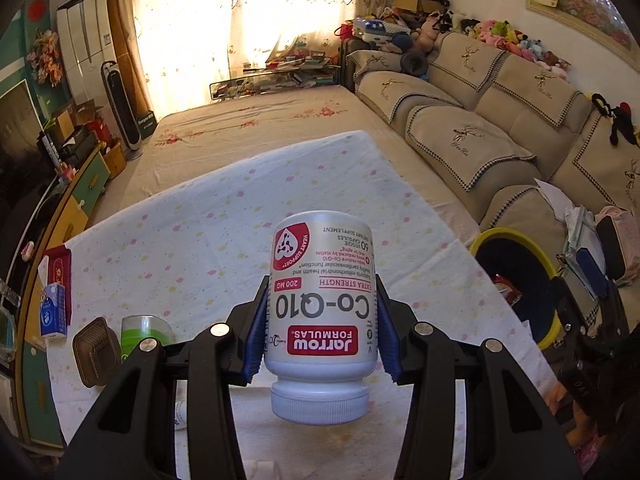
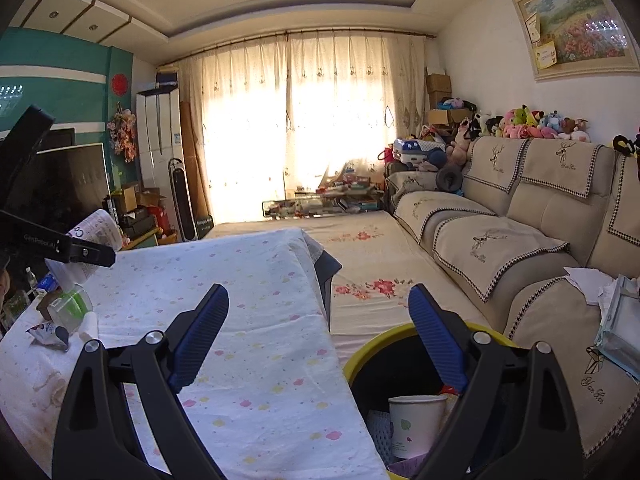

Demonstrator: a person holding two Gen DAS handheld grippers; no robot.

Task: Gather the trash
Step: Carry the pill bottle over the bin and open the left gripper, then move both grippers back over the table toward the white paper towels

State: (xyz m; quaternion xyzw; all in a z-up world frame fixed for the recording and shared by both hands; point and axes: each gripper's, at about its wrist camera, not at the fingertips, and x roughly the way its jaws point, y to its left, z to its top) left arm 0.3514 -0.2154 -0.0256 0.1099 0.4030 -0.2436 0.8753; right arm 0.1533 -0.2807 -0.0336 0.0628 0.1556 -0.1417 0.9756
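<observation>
The left gripper (image 1: 322, 334) is clamped halfway shut on a white pill bottle (image 1: 322, 304), cap toward the camera, held clear above the spotted tablecloth (image 1: 200, 232). The right gripper (image 2: 320, 336) gapes wide with nothing between its blue pads, above the yellow-rimmed bin (image 2: 360, 354) holding a paper cup (image 2: 416, 424). Beyond lies the sofa (image 2: 520, 216).

bin (image 1: 548, 336): rim cut by right claw arm | paper cup (image 2: 416, 424): base hidden
</observation>
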